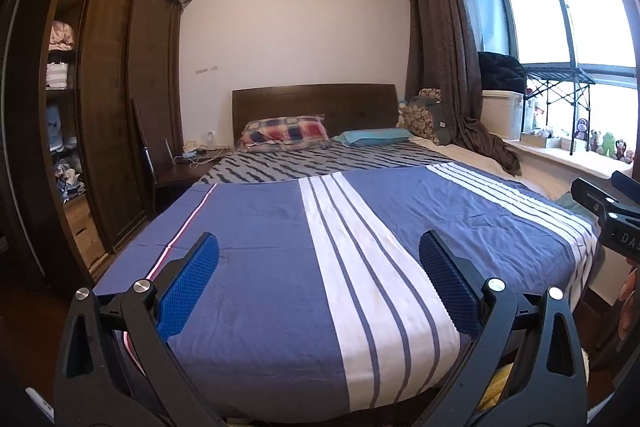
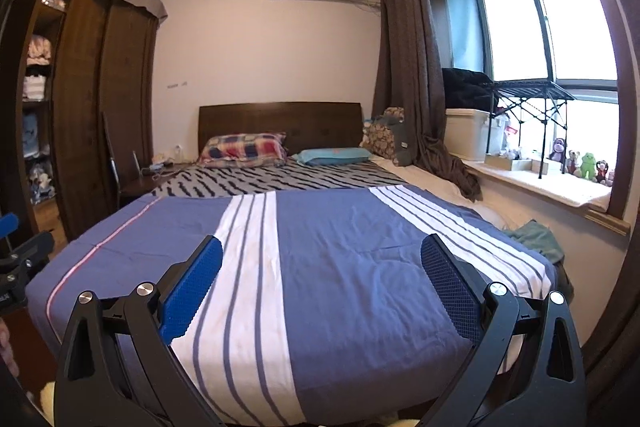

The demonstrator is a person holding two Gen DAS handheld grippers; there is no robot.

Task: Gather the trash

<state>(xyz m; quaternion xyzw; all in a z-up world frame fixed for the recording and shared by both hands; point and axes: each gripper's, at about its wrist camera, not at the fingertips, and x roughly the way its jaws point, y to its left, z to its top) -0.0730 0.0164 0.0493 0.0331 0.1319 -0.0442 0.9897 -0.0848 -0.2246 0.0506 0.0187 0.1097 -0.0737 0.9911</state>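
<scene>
No trash item stands out in either view. My left gripper (image 1: 319, 247) is open and empty, held above the foot of a bed with a blue and white striped cover (image 1: 260, 227). My right gripper (image 2: 321, 249) is also open and empty above the same bed cover (image 2: 340, 247). Part of the right gripper's body (image 1: 612, 215) shows at the right edge of the left wrist view. Part of the left gripper's body (image 2: 20, 259) shows at the left edge of the right wrist view. Small items lie on the bedside table (image 1: 192, 157), too small to identify.
A dark wooden wardrobe (image 1: 108, 107) with open shelves stands left of the bed. Two pillows (image 1: 284, 133) lie at the headboard. A brown curtain (image 1: 444, 47), a white bin (image 1: 502, 115), a black folding rack (image 1: 560, 79) and plush toys (image 1: 604, 143) line the window sill. A green cloth (image 2: 536, 233) lies by the bed's right side.
</scene>
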